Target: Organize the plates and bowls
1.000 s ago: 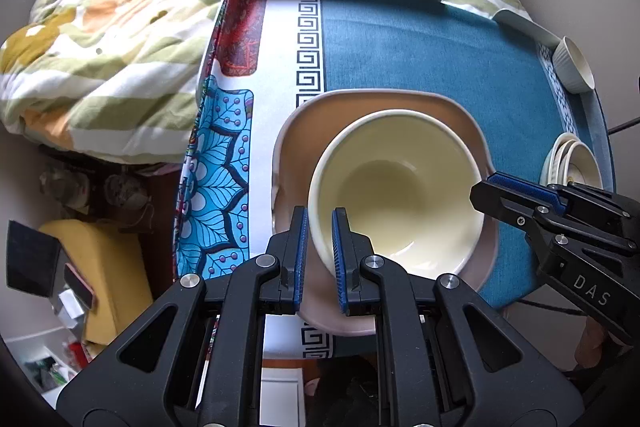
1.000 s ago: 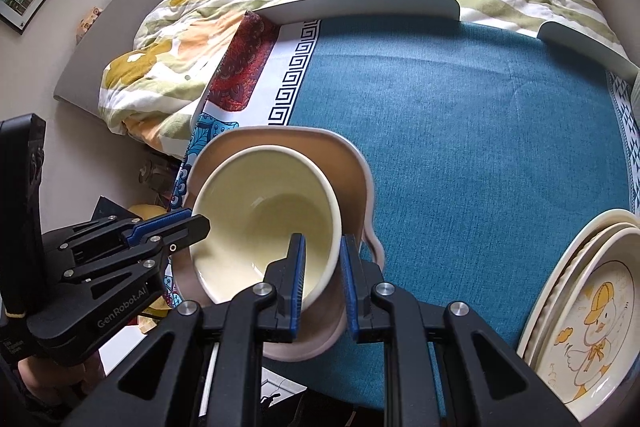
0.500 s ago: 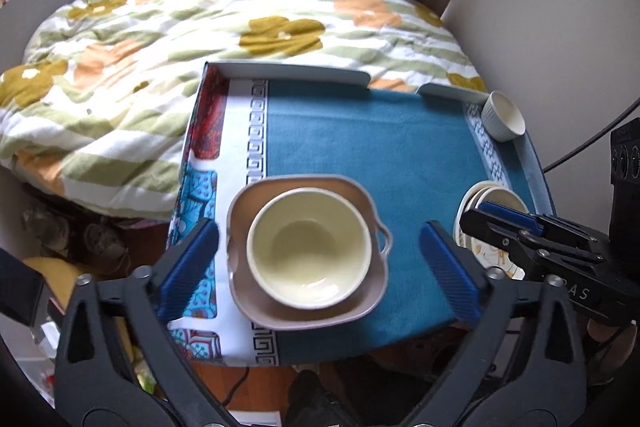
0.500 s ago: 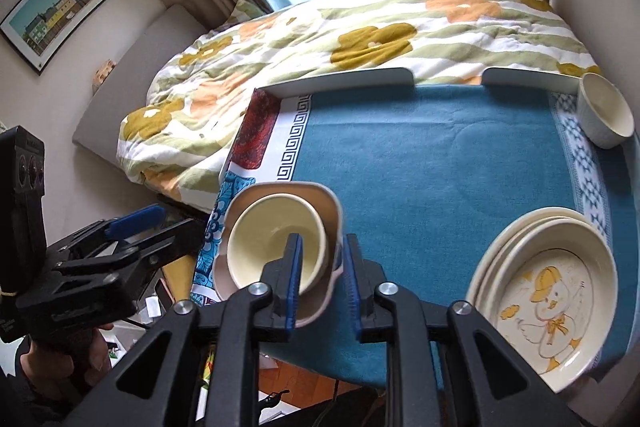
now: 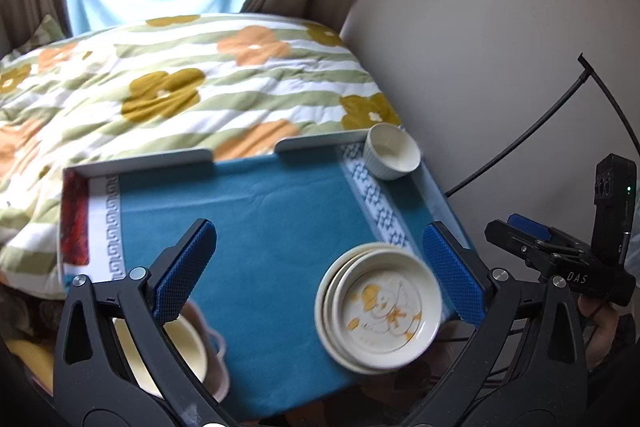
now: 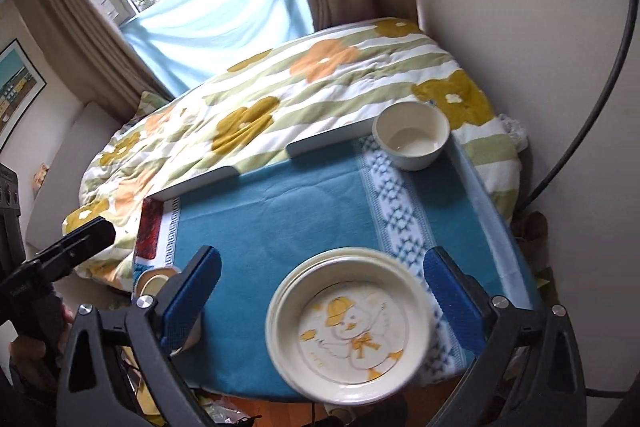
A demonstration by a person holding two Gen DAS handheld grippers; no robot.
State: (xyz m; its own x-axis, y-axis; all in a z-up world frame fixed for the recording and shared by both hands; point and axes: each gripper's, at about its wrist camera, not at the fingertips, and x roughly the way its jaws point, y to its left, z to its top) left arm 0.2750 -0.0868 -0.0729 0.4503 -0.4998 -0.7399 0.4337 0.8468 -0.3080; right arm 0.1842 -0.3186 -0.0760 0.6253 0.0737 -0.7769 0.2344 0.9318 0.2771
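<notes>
Both grippers, left gripper (image 5: 320, 269) and right gripper (image 6: 322, 289), hover empty; left jaws wide, right jaws opening. Below sits a stack of duck-printed plates (image 6: 350, 327), likely rigid, glossy, breakable; best pinched at the raised rim.

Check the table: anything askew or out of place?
The stack of duck plates overhangs the table's near edge, and the plates sit staggered rather than squarely nested. The small bowl stands alone in the far corner. No spills or damage visible.
</notes>
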